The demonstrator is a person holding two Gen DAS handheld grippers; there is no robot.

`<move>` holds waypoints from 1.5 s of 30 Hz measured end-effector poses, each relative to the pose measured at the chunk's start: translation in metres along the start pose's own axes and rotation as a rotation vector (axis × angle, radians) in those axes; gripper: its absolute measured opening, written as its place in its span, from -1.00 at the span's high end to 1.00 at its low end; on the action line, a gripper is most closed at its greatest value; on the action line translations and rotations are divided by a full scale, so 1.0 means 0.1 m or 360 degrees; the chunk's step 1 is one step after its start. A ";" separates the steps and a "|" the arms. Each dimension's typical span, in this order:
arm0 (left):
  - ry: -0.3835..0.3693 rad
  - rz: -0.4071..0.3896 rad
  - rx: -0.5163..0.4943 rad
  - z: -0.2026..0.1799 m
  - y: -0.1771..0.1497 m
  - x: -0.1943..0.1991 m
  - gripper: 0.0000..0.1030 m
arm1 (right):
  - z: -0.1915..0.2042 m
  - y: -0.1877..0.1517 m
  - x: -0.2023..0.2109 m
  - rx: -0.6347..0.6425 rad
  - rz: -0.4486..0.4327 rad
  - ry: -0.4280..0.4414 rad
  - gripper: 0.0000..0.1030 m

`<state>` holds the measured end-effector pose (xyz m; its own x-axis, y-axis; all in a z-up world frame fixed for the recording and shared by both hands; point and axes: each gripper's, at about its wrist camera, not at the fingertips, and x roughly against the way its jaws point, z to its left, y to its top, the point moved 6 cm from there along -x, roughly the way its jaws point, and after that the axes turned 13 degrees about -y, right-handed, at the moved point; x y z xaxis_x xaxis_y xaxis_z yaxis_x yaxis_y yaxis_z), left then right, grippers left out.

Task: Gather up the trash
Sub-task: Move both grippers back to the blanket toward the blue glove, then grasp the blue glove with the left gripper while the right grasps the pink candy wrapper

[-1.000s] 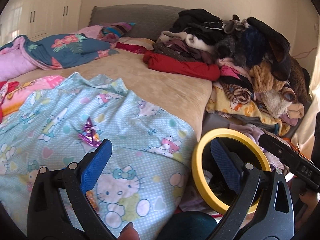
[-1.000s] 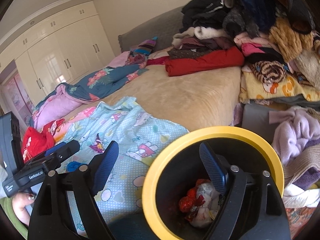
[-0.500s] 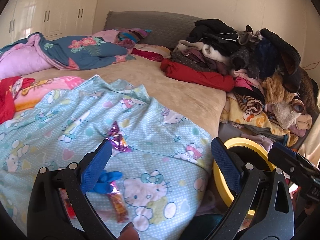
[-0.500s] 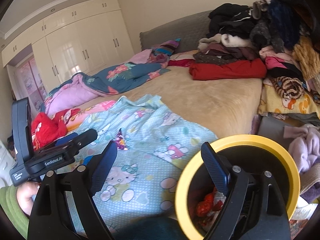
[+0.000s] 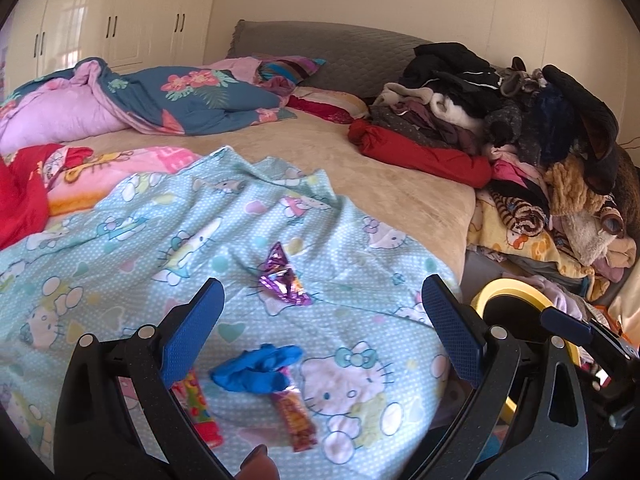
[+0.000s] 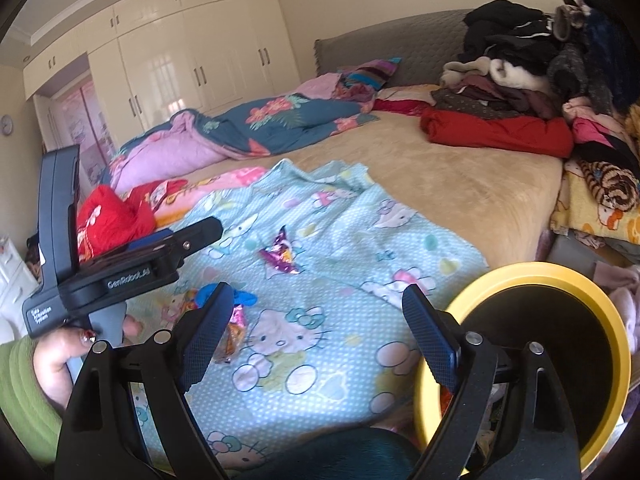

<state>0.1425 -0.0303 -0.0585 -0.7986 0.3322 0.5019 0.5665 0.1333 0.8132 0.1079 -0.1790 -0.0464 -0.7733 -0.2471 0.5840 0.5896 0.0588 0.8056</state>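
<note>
Trash lies on a light blue Hello Kitty sheet (image 5: 168,240) on the bed: a shiny purple wrapper (image 5: 282,276) (image 6: 280,254), a crumpled blue glove (image 5: 260,366) (image 6: 240,296), an orange-pink candy wrapper (image 5: 294,416) (image 6: 234,336) and a red-yellow wrapper (image 5: 198,412). My left gripper (image 5: 320,332) is open and empty, just above the glove. My right gripper (image 6: 316,340) is open and empty over the sheet's near edge. A black bin with a yellow rim (image 6: 560,276) (image 5: 516,284) stands beside the bed at the right.
A big pile of clothes (image 5: 532,128) fills the bed's right side. A red garment (image 5: 424,156) lies beside it. A blue floral duvet (image 5: 180,96) and pink bedding lie at the back left. White wardrobes (image 6: 180,60) line the far wall.
Both grippers have swung left, away from the bin and over the sheet. The glove and the two candy wrappers have come into the left wrist view. The bin's inside is now hidden.
</note>
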 end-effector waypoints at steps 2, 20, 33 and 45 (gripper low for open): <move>0.0010 0.0004 0.0019 0.08 -0.02 0.02 -0.76 | 0.08 -0.02 -0.04 0.0028 0.0018 0.0012 -0.62; -0.0155 0.0274 0.0259 0.72 -0.36 -0.09 -0.03 | 0.75 -0.43 -0.61 0.0233 0.0353 0.0137 -0.62; -0.0252 0.0447 0.0349 0.82 -0.62 -0.31 0.51 | 1.06 -0.75 -1.05 0.0216 0.0676 0.0267 -0.09; -0.0262 0.0512 0.0355 0.78 -0.72 -0.39 0.57 | 1.04 -0.79 -1.17 0.0174 0.0759 0.0277 0.71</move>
<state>0.1492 0.0196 -0.1594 -0.5412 0.5319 0.6513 0.8261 0.1915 0.5300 0.1272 -0.0547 -0.1679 -0.3688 -0.3249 0.8709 0.8320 0.3024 0.4651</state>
